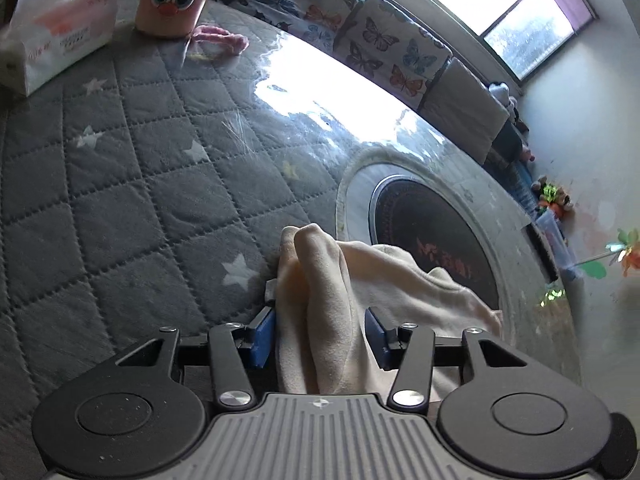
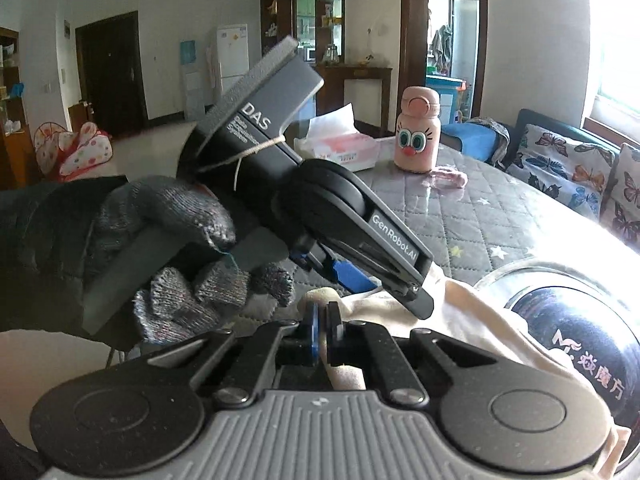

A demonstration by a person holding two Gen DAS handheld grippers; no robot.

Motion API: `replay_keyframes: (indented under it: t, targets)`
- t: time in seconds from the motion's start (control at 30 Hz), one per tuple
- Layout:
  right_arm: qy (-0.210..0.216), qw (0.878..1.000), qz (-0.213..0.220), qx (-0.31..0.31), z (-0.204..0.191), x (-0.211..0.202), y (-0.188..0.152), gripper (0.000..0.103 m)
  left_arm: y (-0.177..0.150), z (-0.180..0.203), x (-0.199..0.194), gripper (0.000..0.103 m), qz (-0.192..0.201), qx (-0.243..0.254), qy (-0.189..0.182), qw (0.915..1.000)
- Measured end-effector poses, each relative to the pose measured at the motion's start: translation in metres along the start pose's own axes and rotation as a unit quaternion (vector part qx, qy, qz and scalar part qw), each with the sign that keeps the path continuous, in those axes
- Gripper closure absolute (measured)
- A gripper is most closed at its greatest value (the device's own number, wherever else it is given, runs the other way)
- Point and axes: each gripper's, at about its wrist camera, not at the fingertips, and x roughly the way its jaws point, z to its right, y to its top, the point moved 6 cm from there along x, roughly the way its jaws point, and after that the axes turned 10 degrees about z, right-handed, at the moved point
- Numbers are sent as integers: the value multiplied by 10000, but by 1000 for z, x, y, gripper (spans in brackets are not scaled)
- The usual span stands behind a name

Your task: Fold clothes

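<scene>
Left wrist view: the left tool (image 1: 320, 332) is standing spread, its blue pads either side of a bunched ridge of the cream garment (image 1: 320, 304), which is running straight ahead along the fingers and trailing right over the quilted bench (image 1: 120, 168) toward the round black hotplate (image 1: 436, 240).

Right wrist view: the right tool (image 2: 320, 334) is pinching a fold of the cream garment (image 2: 460, 312) between nearly closed pads, while the gloved left hand (image 2: 168, 248) is angling its tool down just ahead.
</scene>
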Motion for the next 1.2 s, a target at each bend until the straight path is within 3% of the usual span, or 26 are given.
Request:
replay_keyframes:
  t: [0.07, 0.27, 0.53, 0.73, 0.97, 1.17, 1.2]
  targets:
    - [4, 10000, 52, 39, 1, -4, 1, 100, 0, -3, 0, 68, 11, -125, 19, 9999]
    - [29, 9999, 54, 98, 0, -11, -3, 100, -4, -8, 0, 81, 4, -372, 11, 9993]
    - [-125, 9994, 55, 324, 20, -22, -6, 94, -4, -5, -1, 83, 45, -228, 75, 9997]
    - [-971, 9918, -57, 827, 72, -49, -26, 92, -5, -3, 0, 83, 66, -147, 100, 9998]
    - [-2089, 9640, -248, 1628, 148, -75, -61, 91, -5, -1, 1, 83, 71, -72, 140, 9999]
    - [-2555, 9453, -412, 1987, 184, -80, -91, 80, -6, 0, 2, 83, 75, -21, 174, 9998]
    - [-2571, 9436, -381, 2052, 186, -82, -93, 74, -6, 0, 2, 83, 73, -8, 179, 9998]
